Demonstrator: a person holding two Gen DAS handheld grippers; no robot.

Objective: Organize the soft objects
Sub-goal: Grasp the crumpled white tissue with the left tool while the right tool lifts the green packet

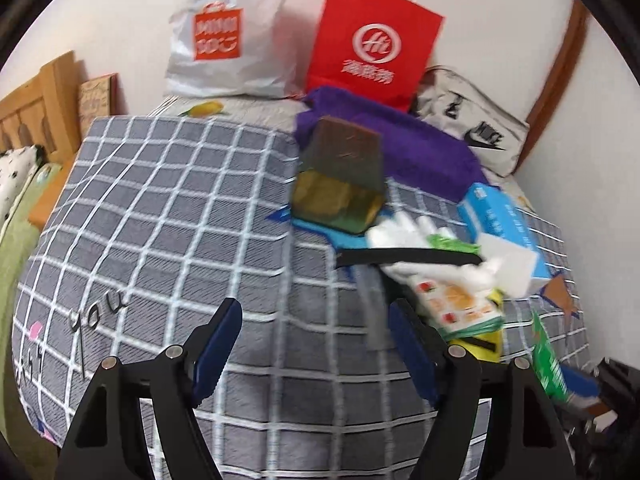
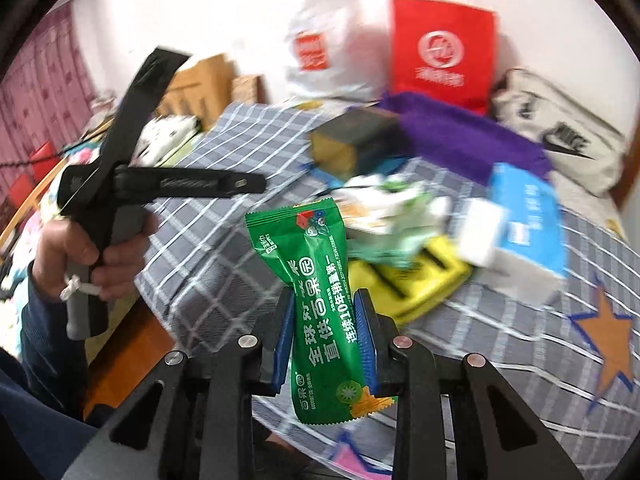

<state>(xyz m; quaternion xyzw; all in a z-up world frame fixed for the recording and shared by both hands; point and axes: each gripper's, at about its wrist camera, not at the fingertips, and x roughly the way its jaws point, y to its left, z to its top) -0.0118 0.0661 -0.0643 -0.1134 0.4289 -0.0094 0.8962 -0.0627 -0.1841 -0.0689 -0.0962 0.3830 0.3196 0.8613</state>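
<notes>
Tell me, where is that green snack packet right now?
In the right wrist view, the green snack packet stands clamped in the right gripper, raised above the checked bedspread, beside the yellow packet.

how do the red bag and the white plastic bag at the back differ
The red bag is stiff paper, standing flat and square with thin cord handles and a white round logo. The white plastic bag is soft and crumpled, sagging, with an orange square logo. Both stand against the wall at the far edge of the bed.
</notes>
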